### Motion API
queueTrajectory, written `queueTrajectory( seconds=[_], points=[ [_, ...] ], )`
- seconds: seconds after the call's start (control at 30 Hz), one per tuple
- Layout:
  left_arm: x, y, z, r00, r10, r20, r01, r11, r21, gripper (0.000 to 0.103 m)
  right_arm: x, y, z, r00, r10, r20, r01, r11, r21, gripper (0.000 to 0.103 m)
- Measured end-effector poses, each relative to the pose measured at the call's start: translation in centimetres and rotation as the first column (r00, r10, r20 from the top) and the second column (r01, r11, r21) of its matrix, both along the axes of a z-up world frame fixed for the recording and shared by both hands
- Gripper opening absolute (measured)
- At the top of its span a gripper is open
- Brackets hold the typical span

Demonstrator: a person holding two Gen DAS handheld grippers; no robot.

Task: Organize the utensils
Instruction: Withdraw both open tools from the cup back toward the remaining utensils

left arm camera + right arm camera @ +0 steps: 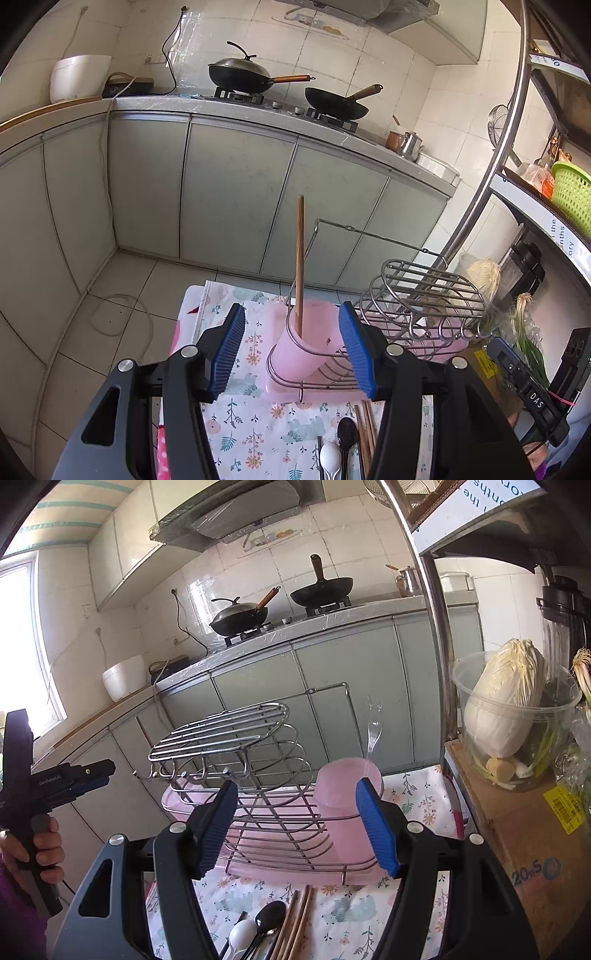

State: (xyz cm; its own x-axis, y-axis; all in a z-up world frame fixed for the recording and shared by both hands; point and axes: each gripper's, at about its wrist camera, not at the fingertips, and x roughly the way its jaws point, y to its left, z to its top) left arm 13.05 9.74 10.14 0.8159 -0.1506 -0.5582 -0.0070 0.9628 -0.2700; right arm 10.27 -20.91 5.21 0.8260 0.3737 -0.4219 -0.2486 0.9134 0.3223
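Observation:
My left gripper (291,350) stands open. Just beyond its blue pads (229,347) a pink cup (306,343) sits in the left end of a wire rack (424,295), with a wooden chopstick (300,258) upright in it. Nothing is pressed between the pads. My right gripper (297,827) is open too, facing the wire rack (229,738). A second pink cup (347,801) at the rack's right end holds a clear plastic fork (372,727). On the floral cloth below lie a white spoon (240,934), a black spoon (269,915) and chopsticks (295,919).
A hand (40,845) holds the left gripper (105,773) at the left edge of the right wrist view. A cardboard box (517,830) with a tub of cabbage (506,701) stands right of the cloth beside a steel shelf post (436,627). Kitchen cabinets (236,192) lie beyond.

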Motion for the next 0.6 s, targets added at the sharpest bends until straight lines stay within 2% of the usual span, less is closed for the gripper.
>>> queueTrajectory(
  seconds=[0.27, 0.6],
  points=[
    [-2.5, -1.2, -1.7, 0.999, -0.042, -0.03, 0.043, 0.999, 0.01, 0.052, -2.0, 0.2, -1.3, 0.999, 0.012, -0.032, -0.012, 1.0, 0.007, 0.067],
    [-5.1, -2.9, -5.2, 0.988, -0.101, -0.114, 0.104, 0.994, 0.017, 0.052, -3.8, 1.0, -2.6, 0.997, 0.037, -0.061, -0.038, 0.999, -0.014, 0.067]
  ],
)
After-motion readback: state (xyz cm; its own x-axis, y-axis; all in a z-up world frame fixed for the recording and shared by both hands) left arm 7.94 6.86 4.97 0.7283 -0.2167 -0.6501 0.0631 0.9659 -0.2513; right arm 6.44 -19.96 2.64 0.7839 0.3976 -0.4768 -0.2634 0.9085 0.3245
